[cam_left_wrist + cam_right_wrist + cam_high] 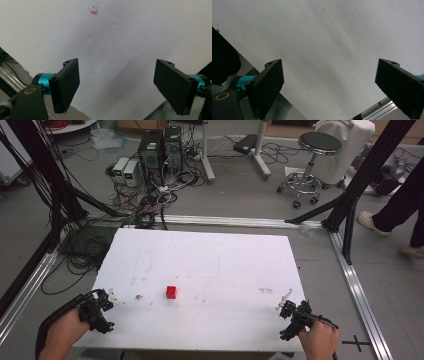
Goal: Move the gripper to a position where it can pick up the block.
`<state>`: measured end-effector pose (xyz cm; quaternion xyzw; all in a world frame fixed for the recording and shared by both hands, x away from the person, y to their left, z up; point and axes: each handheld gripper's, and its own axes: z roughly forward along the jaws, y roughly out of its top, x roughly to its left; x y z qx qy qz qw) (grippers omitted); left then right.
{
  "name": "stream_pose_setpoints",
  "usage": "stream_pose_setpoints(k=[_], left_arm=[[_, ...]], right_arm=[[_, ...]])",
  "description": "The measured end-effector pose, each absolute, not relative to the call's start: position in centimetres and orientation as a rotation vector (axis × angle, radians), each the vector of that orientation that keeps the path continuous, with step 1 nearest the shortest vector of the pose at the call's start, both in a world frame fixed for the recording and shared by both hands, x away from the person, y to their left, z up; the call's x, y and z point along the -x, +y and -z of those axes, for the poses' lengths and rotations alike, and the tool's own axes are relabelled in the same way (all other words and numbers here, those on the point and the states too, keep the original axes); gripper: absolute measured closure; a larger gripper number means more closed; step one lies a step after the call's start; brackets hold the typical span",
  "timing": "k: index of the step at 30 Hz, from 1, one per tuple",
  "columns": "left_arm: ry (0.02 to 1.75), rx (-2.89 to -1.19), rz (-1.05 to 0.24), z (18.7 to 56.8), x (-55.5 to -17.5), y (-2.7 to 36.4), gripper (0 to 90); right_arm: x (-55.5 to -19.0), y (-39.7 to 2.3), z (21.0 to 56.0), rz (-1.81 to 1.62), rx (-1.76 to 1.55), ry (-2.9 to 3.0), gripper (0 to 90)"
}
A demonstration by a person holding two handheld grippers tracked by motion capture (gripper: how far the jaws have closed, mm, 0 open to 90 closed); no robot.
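Red cube between both open tongs, well apart.

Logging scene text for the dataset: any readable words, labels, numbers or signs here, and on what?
None readable.
Red block: no print visible.
White table: small red and blue marks, too blurred to read.
Floor by the table's right corner: a black cross mark, not a letter.
Computer towers behind: any labels too small.
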<state>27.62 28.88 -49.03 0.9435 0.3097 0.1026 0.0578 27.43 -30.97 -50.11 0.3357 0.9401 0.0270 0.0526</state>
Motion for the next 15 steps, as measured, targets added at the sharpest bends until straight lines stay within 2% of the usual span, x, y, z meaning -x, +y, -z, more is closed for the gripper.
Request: stream_pose_setpoints(k=[6, 15], left_arm=[[0.898, -2.879, -0.306, 48.6, -28.0, 28.8, 21.3], [0.742, -2.949, -0.305, 47.3, -29.3, 28.4, 21.3]], right_arm=[[-27.5, -30.9, 50.1, -0.089, -1.014, 2.859, 7.7], [-27.4, -31.0, 50.2, -0.101, -1.024, 2.859, 7.7]])
